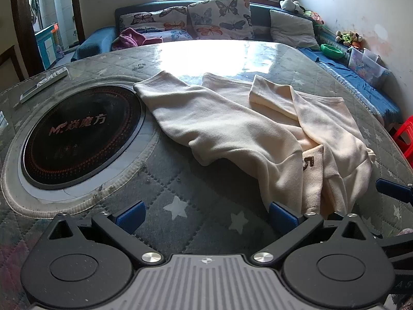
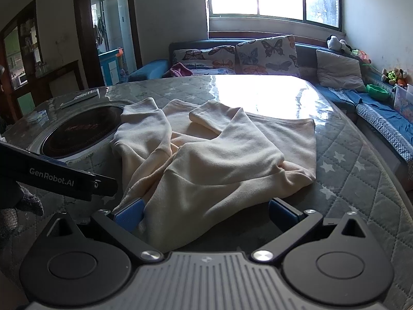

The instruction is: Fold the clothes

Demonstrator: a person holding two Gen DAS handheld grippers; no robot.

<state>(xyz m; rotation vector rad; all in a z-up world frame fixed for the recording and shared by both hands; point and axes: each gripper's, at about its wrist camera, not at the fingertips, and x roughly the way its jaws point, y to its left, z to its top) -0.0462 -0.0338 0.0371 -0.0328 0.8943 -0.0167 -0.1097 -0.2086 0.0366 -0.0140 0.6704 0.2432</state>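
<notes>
A cream sweatshirt (image 1: 232, 126) lies crumpled on the quilted table cover, both sleeves pointing away from me; a brown printed mark shows on a fold. It also shows in the right wrist view (image 2: 214, 160). My left gripper (image 1: 206, 217) is open and empty, low over the cover just left of the garment's near edge; its right pad (image 1: 280, 213) touches or nearly touches the cloth. My right gripper (image 2: 206, 211) is open, its jaws straddling the garment's near hem, which lies between them. The right gripper's finger shows in the left wrist view (image 1: 393, 191); the left gripper's body shows in the right wrist view (image 2: 64, 178).
A round black induction hob (image 1: 80, 139) is set in the table left of the garment. A remote control (image 1: 44, 84) lies far left. A sofa with butterfly cushions (image 1: 219, 18) stands behind the table. A red stool (image 1: 405, 137) is at the right edge.
</notes>
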